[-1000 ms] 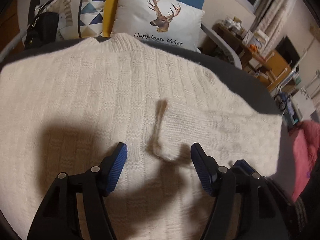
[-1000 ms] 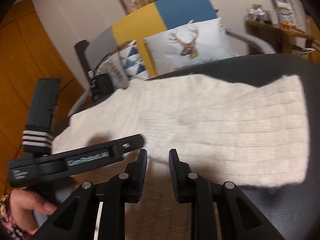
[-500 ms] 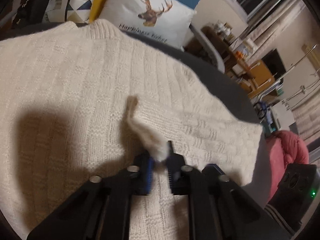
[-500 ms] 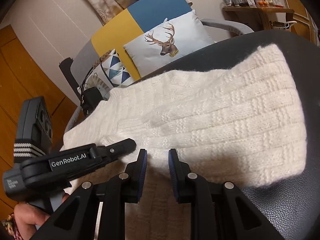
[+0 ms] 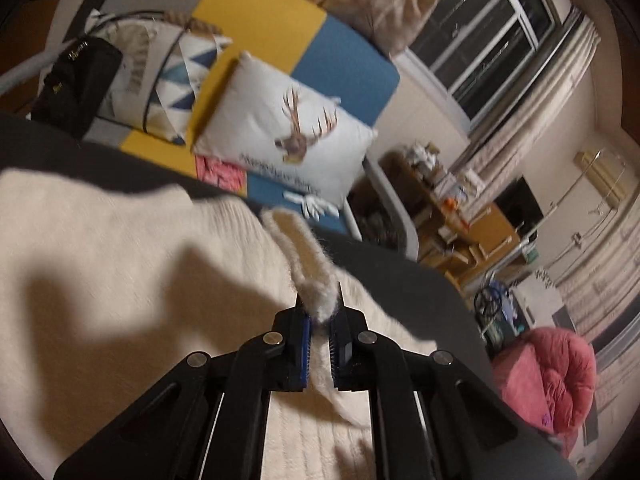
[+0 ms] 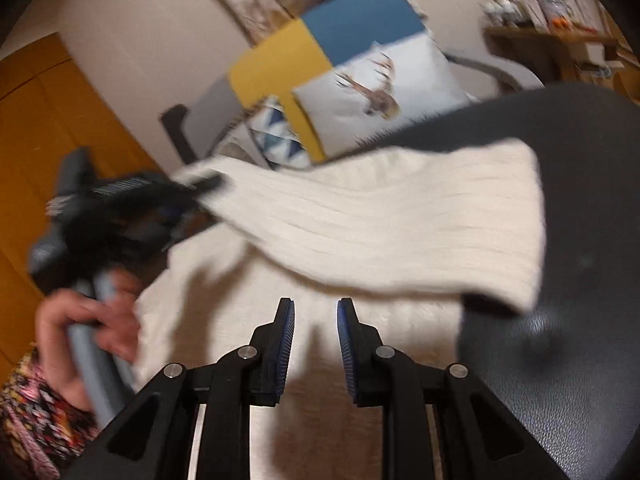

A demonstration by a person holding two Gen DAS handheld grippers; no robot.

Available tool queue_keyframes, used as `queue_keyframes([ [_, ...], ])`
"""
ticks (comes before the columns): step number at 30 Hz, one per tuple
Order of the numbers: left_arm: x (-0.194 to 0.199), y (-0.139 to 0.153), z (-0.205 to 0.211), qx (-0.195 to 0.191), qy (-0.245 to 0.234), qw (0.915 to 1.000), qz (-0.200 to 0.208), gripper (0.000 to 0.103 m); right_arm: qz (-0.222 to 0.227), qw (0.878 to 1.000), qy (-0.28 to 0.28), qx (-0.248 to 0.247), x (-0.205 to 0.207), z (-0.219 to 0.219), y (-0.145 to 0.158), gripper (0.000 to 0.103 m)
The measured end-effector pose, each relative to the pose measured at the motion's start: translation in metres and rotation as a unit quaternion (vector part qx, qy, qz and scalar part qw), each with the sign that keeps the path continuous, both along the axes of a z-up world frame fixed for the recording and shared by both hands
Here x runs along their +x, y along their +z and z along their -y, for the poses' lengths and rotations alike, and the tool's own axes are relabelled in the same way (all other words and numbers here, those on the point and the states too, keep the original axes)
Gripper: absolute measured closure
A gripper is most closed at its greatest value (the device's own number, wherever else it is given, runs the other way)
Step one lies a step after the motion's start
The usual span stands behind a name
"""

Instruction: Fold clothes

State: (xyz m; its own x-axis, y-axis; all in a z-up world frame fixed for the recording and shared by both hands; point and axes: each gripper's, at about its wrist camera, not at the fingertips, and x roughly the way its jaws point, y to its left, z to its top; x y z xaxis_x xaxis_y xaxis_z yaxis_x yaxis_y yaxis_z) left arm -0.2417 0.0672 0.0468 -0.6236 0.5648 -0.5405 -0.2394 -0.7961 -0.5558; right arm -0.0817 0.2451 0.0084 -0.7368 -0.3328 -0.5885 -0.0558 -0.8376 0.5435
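Cream knit sweater (image 6: pixel 360 240) lies on dark surface (image 6: pixel 580 160), sleeve lifted. Left gripper (image 5: pixel 319 320) fingers pinch the sleeve cuff (image 5: pixel 316 296); right gripper (image 6: pixel 316 320) fingers narrowly apart, empty. Soft, floppy, prob stretchy: grip thick edges, e.g. cuff/hem.

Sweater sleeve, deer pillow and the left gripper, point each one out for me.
sweater sleeve (image 6: pixel 400 232): right wrist view, on the lifted knit's middle.
deer pillow (image 5: pixel 288 136): left wrist view, on its white front.
left gripper (image 5: pixel 319 322): left wrist view, midway between fingers pinching the cuff.
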Motion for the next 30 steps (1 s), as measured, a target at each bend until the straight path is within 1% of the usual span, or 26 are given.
queue_keyframes([
  [1,-0.001,0.003,0.006,0.001,0.004,1.0,-0.005,0.096,0.008,1.0,-0.001,0.003,-0.004,0.0,-0.003,0.092],
  [5,-0.003,0.008,0.033,0.004,0.015,0.9997,-0.019,0.096,0.032,0.999,-0.007,0.007,-0.014,-0.003,-0.013,0.093],
  [9,0.004,0.004,0.054,0.01,0.025,0.9992,-0.029,0.096,0.042,0.999,-0.034,0.003,-0.016,-0.015,-0.018,0.093],
  [12,0.007,-0.005,0.07,0.011,0.04,0.9987,-0.029,0.096,0.043,0.997,-0.058,-0.013,-0.017,-0.029,-0.021,0.093],
  [17,0.014,-0.023,0.097,0.01,0.064,0.9976,-0.026,0.096,0.042,0.996,-0.075,-0.01,-0.021,-0.038,-0.023,0.093],
  [20,0.019,-0.032,0.11,0.011,0.078,0.9965,-0.027,0.096,0.041,0.996,-0.083,-0.019,-0.023,-0.041,-0.025,0.093],
  [24,0.024,-0.044,0.126,0.004,0.093,0.9954,-0.022,0.096,0.042,0.995,-0.088,-0.027,-0.033,-0.038,-0.028,0.093],
  [30,0.027,-0.053,0.151,0.005,0.133,0.9908,-0.025,0.096,0.039,0.993,-0.106,-0.044,-0.039,-0.042,-0.029,0.093],
])
